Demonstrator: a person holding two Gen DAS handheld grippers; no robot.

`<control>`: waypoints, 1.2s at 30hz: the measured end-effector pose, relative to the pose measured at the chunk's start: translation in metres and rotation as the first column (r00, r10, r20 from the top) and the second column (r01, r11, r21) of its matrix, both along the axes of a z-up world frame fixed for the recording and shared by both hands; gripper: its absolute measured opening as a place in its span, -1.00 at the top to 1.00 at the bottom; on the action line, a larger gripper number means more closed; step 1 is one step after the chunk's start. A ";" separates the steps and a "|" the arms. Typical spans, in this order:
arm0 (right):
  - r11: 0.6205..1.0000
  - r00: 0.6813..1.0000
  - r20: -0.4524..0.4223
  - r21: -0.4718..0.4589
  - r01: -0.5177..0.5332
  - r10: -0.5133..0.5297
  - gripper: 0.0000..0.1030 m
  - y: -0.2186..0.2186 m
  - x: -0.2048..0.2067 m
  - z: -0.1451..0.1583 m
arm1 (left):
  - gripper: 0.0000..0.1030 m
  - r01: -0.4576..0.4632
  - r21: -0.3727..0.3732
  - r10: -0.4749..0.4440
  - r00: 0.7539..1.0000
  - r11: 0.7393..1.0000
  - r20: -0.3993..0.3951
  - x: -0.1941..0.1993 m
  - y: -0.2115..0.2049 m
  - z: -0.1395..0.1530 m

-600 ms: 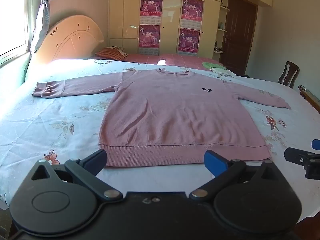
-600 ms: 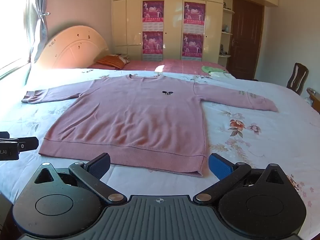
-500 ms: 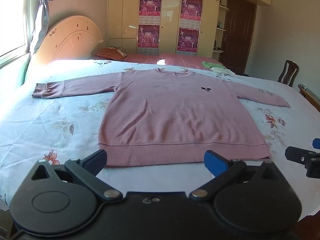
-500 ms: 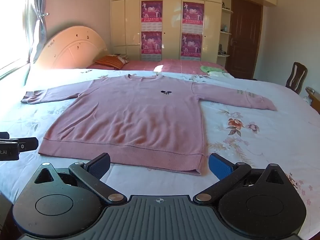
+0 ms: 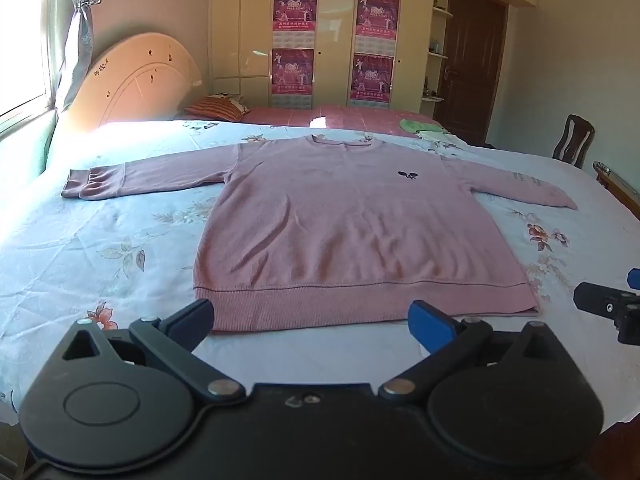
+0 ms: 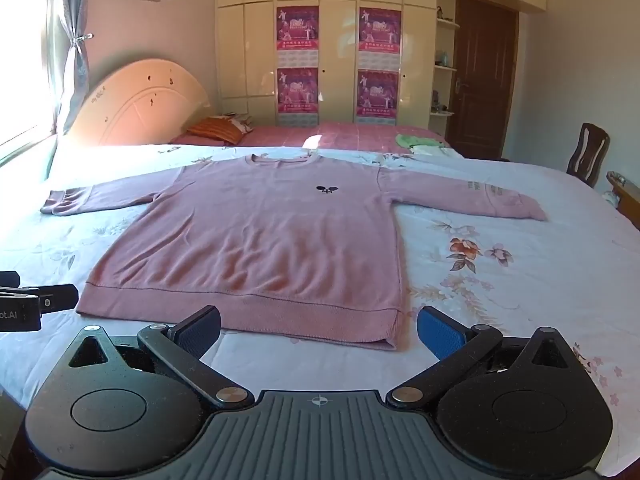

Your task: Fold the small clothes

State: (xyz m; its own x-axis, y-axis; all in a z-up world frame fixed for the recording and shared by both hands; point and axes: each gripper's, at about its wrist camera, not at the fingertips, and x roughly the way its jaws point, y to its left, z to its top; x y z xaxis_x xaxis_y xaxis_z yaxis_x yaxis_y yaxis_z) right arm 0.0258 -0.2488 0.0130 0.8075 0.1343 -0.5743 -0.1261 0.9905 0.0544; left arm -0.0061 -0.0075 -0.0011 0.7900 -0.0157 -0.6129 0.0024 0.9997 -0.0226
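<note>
Left wrist: pink sweater (image 5: 352,232) flat just beyond open left claw (image 5: 310,320).

At the right edge of the left wrist view, the right gripper (image 5: 624,304) is cut off; the posters' (image 6: 298,32) print cannot be read.

The bed (image 5: 100,264) stretches wide here, dressed in a pale blue sheet (image 6: 500,292) printed with flowers. Flat on it lies a pink sweater (image 5: 352,232), front up, hem nearest, both sleeves spread out to the sides. Further back there's a red checked cover (image 6: 348,136), a striped pillow (image 5: 218,106) and a small green cloth (image 6: 416,141) lying on it.
</note>
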 end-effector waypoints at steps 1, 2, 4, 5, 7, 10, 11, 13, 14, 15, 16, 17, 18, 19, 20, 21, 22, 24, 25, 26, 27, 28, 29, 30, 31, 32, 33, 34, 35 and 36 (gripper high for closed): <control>1.000 1.000 0.000 0.001 0.000 0.000 -1.00 0.000 0.000 0.000 | -1.00 0.000 0.001 0.000 1.000 1.000 0.001 -0.001 -0.001 0.000; 1.000 1.000 0.001 0.000 -0.001 0.001 -1.00 0.000 0.000 0.000 | -1.00 0.000 0.003 0.000 1.000 1.000 0.001 -0.001 -0.001 0.000; 1.000 1.000 0.002 0.000 -0.001 0.001 -1.00 -0.001 0.000 0.000 | -1.00 -0.001 0.003 0.001 1.000 1.000 -0.001 -0.003 -0.002 0.000; 1.000 1.000 0.001 0.001 -0.001 0.001 -1.00 -0.001 0.001 0.001 | -1.00 -0.001 0.002 0.001 1.000 1.000 -0.001 -0.004 -0.002 0.000; 1.000 1.000 0.002 0.001 -0.001 0.001 -1.00 -0.001 0.001 0.000 | -1.00 -0.001 0.001 0.001 1.000 1.000 0.000 -0.006 -0.003 0.001; 1.000 1.000 0.001 0.001 -0.001 0.001 -1.00 0.000 0.001 0.000 | -1.00 0.001 0.002 -0.001 1.000 1.000 -0.003 -0.001 0.000 0.000; 1.000 1.000 0.001 0.001 -0.001 0.001 -1.00 -0.001 0.001 0.000 | -1.00 0.001 0.002 -0.001 1.000 1.000 -0.003 -0.001 0.000 0.000; 1.000 1.000 0.000 0.000 0.001 -0.001 -1.00 0.000 0.001 0.001 | -1.00 0.001 -0.007 -0.002 1.000 1.000 -0.011 0.000 0.001 0.000; 1.000 1.000 0.000 0.001 0.002 -0.002 -1.00 0.000 0.001 0.001 | -1.00 0.001 -0.009 -0.001 1.000 1.000 -0.012 0.000 0.001 0.000; 1.000 1.000 -0.001 0.001 0.003 -0.003 -1.00 0.000 0.001 0.001 | -1.00 0.001 -0.007 -0.002 1.000 1.000 -0.012 -0.001 0.001 0.000; 1.000 1.000 0.000 0.001 0.004 -0.004 -1.00 0.000 0.001 0.001 | -1.00 0.002 -0.004 -0.002 1.000 1.000 -0.012 -0.001 0.001 0.000; 1.000 1.000 0.000 0.000 0.005 -0.005 -1.00 0.000 0.001 0.001 | -1.00 0.003 -0.002 -0.003 1.000 1.000 -0.012 -0.002 0.001 0.001; 1.000 1.000 -0.001 0.001 0.006 -0.006 -1.00 0.000 0.001 0.001 | -1.00 0.003 -0.002 -0.003 1.000 1.000 -0.012 -0.002 0.001 0.001; 1.000 1.000 0.000 0.002 0.007 -0.007 -1.00 0.000 0.001 0.000 | -1.00 0.001 -0.007 -0.001 1.000 1.000 -0.014 0.001 0.003 -0.001; 1.000 1.000 0.000 0.003 0.007 -0.007 -1.00 0.000 0.001 0.000 | -1.00 0.001 -0.006 -0.001 1.000 1.000 -0.013 0.001 0.003 -0.001; 1.000 1.000 -0.002 0.001 0.007 -0.007 -1.00 0.000 0.001 0.000 | -1.00 0.001 -0.005 -0.001 1.000 1.000 -0.013 0.001 0.004 -0.001; 1.000 1.000 -0.001 0.001 0.007 -0.007 -1.00 0.000 0.000 0.001 | -1.00 0.001 -0.004 -0.001 1.000 1.000 -0.013 0.001 0.004 -0.001; 1.000 1.000 0.001 0.001 0.007 -0.007 -1.00 0.000 0.000 0.001 | -1.00 0.001 -0.008 -0.001 1.000 1.000 -0.015 0.002 0.006 -0.001; 1.000 1.000 0.001 0.002 0.008 -0.008 -1.00 0.000 0.000 0.001 | -1.00 0.001 -0.009 -0.001 1.000 1.000 -0.014 0.002 0.008 -0.001; 1.000 1.000 0.001 0.001 0.007 -0.007 -1.00 0.000 0.000 0.001 | -1.00 0.002 -0.008 -0.002 1.000 1.000 -0.014 0.002 0.009 0.000; 1.000 1.000 0.001 0.000 0.008 -0.008 -1.00 0.000 0.000 0.001 | -1.00 0.003 -0.008 -0.003 1.000 1.000 -0.014 0.002 0.010 0.000; 1.000 1.000 0.001 0.000 0.008 -0.008 -1.00 -0.001 0.000 0.001 | -1.00 0.003 -0.008 -0.003 1.000 1.000 -0.013 0.001 0.011 0.000; 1.000 1.000 0.001 0.000 0.009 -0.009 -1.00 -0.001 -0.001 0.001 | -1.00 0.004 -0.003 -0.004 1.000 1.000 -0.012 0.001 0.002 -0.001; 1.000 1.000 0.001 0.001 0.009 -0.009 -1.00 -0.001 -0.001 0.001 | -1.00 0.005 -0.003 -0.005 1.000 1.000 -0.012 0.001 0.002 -0.001; 1.000 1.000 0.001 0.000 0.009 -0.009 -1.00 -0.001 -0.001 0.001 | -1.00 0.004 -0.002 -0.004 1.000 1.000 -0.012 0.001 0.002 -0.001; 1.000 1.000 0.001 0.000 0.009 -0.009 -1.00 -0.001 0.000 0.001 | -1.00 0.005 -0.002 -0.005 1.000 1.000 -0.013 0.001 0.002 -0.001; 1.000 1.000 0.000 0.000 0.010 -0.010 -1.00 -0.001 -0.001 0.001 | -1.00 0.006 -0.002 -0.006 1.000 1.000 -0.013 0.001 0.003 -0.002; 1.000 1.000 0.000 0.001 0.009 -0.009 -1.00 -0.001 -0.001 0.001 | -1.00 0.007 -0.002 -0.007 1.000 1.000 -0.013 0.000 0.003 -0.002; 1.000 1.000 0.001 0.002 0.010 -0.010 -1.00 -0.002 -0.001 0.001 | -1.00 0.008 0.000 -0.008 1.000 1.000 -0.013 0.000 0.003 -0.002; 1.000 1.000 0.001 0.001 0.011 -0.011 -1.00 -0.002 -0.002 0.001 | -1.00 0.009 0.000 -0.009 1.000 1.000 -0.013 0.000 0.000 -0.001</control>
State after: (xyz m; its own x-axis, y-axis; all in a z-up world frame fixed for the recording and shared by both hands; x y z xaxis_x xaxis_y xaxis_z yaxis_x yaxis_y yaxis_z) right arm 0.0240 -0.2503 0.0143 0.8098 0.1264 -0.5730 -0.1157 0.9917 0.0554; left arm -0.0057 -0.0074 -0.0026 0.7818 -0.0229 -0.6231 0.0112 0.9997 -0.0227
